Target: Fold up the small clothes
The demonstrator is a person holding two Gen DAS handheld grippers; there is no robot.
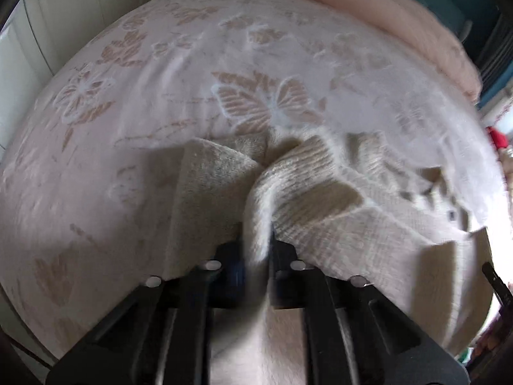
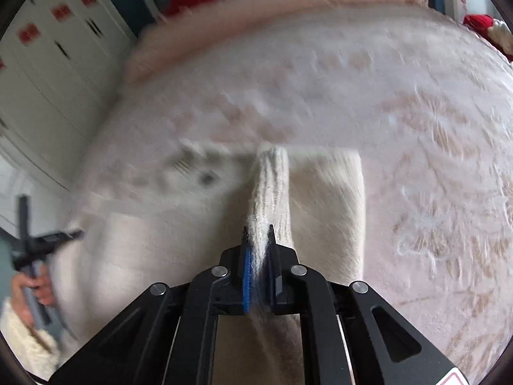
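Observation:
A cream knitted garment [image 1: 320, 199] lies bunched on the bed. My left gripper [image 1: 256, 240] is shut on a ribbed fold of it and holds it up from the bedspread. In the right wrist view the same cream garment [image 2: 327, 199] hangs stretched below and ahead. My right gripper [image 2: 258, 234] is shut on a ribbed edge of it, between the blue pad and the black finger. The left gripper [image 2: 48, 240] shows at the far left of the right wrist view, held by a hand. Both views are motion-blurred.
A white bedspread with beige butterfly and flower patterns [image 1: 256, 96] covers the bed. A pink fluffy blanket [image 1: 400, 9] lies along the far edge, also in the right wrist view [image 2: 256, 9]. White cabinets [image 2: 48, 64] stand at the left. Red items [image 2: 477, 21] sit at the far right.

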